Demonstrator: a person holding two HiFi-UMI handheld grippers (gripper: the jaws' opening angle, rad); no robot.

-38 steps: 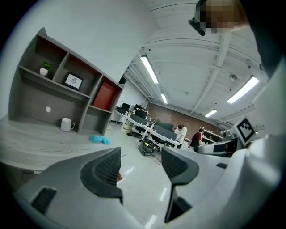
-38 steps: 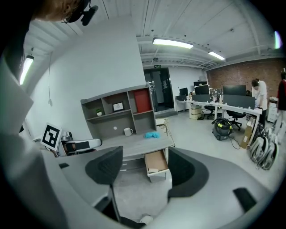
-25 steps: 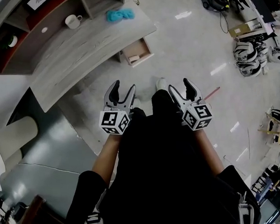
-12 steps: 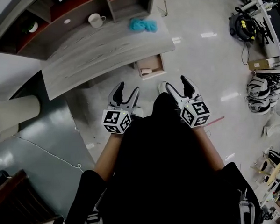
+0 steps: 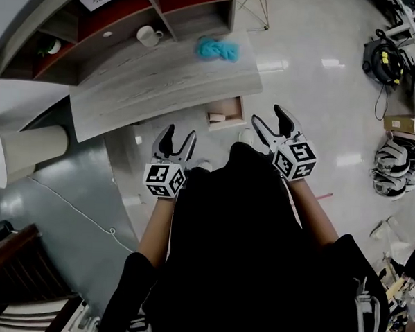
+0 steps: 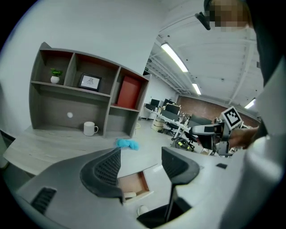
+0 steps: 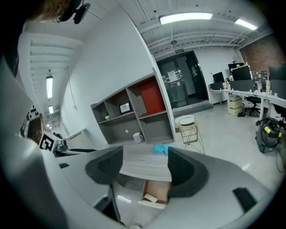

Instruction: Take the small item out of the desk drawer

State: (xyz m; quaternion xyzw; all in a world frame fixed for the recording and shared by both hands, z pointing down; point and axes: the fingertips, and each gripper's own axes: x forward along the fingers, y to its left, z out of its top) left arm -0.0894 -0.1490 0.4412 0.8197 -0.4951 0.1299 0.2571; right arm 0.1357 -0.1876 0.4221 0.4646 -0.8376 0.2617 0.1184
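The grey wooden desk [image 5: 163, 83] stands ahead, and its drawer [image 5: 225, 114] hangs pulled out under the right end. A small pale item [image 5: 215, 118] lies inside it, also seen as the pale item [image 6: 129, 195] and the pale item [image 7: 149, 198] in the gripper views. My left gripper [image 5: 175, 143] is open and empty, held in the air short of the desk and left of the drawer. Just right of the drawer and nearer to me, my right gripper [image 5: 273, 127] is open and empty too. Neither touches anything.
On the desktop lie a blue cloth [image 5: 217, 49] and a white mug [image 5: 148, 35], with a shelf unit [image 5: 118, 11] behind. A wire stool [image 7: 190, 123] stands right of the desk. Helmets [image 5: 391, 171] and a vacuum [image 5: 385, 57] sit on the floor at right.
The desk and open drawer have drawn closer to both grippers as the person moves toward them. Both grippers stay open and empty.
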